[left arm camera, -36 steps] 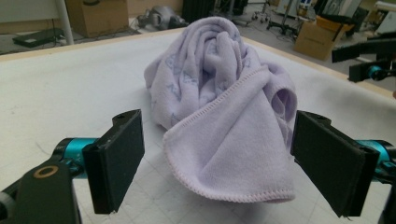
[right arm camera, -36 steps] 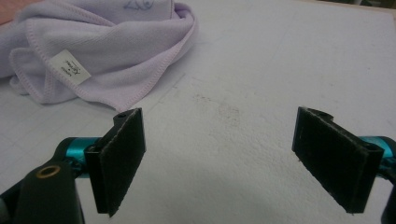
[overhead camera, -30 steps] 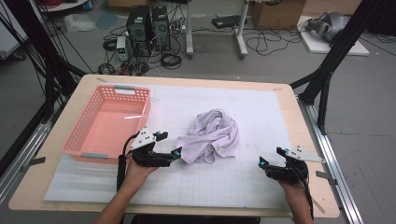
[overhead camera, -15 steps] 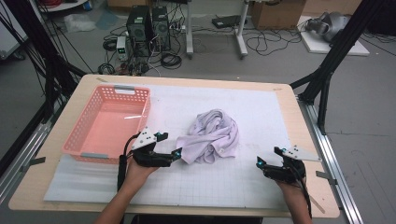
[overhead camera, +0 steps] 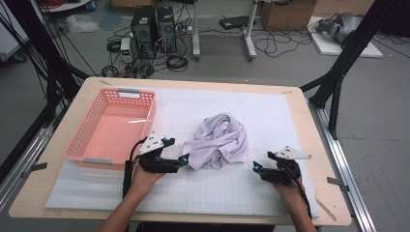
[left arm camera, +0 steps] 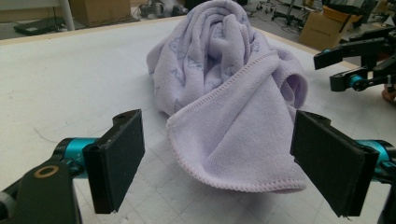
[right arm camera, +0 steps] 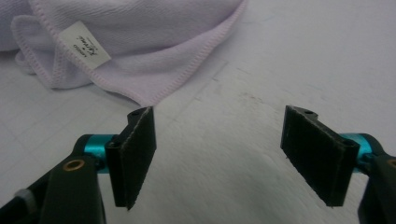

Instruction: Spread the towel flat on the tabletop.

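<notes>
A crumpled lilac towel (overhead camera: 220, 140) lies mid-table on the white mat. My left gripper (overhead camera: 183, 159) sits at its left front edge, open; in the left gripper view the wide jaws (left arm camera: 219, 158) flank a hanging towel fold (left arm camera: 233, 140) without touching it. My right gripper (overhead camera: 255, 168) rests low on the mat to the right of the towel, open. Its jaws have just been closing slightly, with nothing between them (right arm camera: 224, 154). A towel corner (right arm camera: 140, 93) with a white label (right arm camera: 86, 44) lies just ahead of its left jaw.
A pink plastic basket (overhead camera: 149, 118) stands empty at the left, close behind my left hand. The white gridded mat (overhead camera: 290, 125) covers most of the wooden table (overhead camera: 321, 145). Cables and computer cases sit on the floor beyond the far edge.
My right gripper has slid left across the mat, toward the towel. The left gripper and the towel have stayed where they were.
</notes>
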Motion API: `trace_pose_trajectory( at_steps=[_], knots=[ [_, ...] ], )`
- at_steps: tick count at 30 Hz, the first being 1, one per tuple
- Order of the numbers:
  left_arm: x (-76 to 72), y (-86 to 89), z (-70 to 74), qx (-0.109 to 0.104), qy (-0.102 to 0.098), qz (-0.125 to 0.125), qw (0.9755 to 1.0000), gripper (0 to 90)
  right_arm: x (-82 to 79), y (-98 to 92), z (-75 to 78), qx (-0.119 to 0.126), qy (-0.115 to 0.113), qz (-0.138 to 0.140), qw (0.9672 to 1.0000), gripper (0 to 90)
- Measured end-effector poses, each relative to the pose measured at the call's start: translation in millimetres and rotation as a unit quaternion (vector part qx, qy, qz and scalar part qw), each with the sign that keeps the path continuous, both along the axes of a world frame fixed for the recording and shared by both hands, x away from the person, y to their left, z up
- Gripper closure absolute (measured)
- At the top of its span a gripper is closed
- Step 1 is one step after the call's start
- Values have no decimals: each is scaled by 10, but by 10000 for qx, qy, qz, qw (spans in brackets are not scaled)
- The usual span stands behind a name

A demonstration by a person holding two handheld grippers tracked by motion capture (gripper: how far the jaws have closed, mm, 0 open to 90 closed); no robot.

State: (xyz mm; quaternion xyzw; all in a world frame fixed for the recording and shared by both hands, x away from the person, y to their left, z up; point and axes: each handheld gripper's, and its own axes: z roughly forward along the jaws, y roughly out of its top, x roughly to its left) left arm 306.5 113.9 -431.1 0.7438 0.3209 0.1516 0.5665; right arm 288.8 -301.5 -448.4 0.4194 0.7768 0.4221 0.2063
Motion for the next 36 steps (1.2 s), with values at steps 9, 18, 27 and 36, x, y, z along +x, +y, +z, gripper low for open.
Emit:
trace_pose_trajectory(
  at_steps=[9, 18, 27, 36],
  knots=[
    [10, 10, -13, 19, 6, 27, 10000, 187, 175, 354, -11, -111, 172, 443, 9988, 380],
    [3, -28, -23, 27, 47, -16, 10000, 194, 193, 588, -20, -550, 286, 982, 9932, 858],
    [14, 15, -24, 1, 56, 17, 10000, 203, 8, -104, 163, -827, 123, 250, 9962, 874],
    [20, -6, -23, 6, 26, 4, 10000, 212, -177, -650, 251, -1214, 138, -959, 9879, 875]
  ],
)
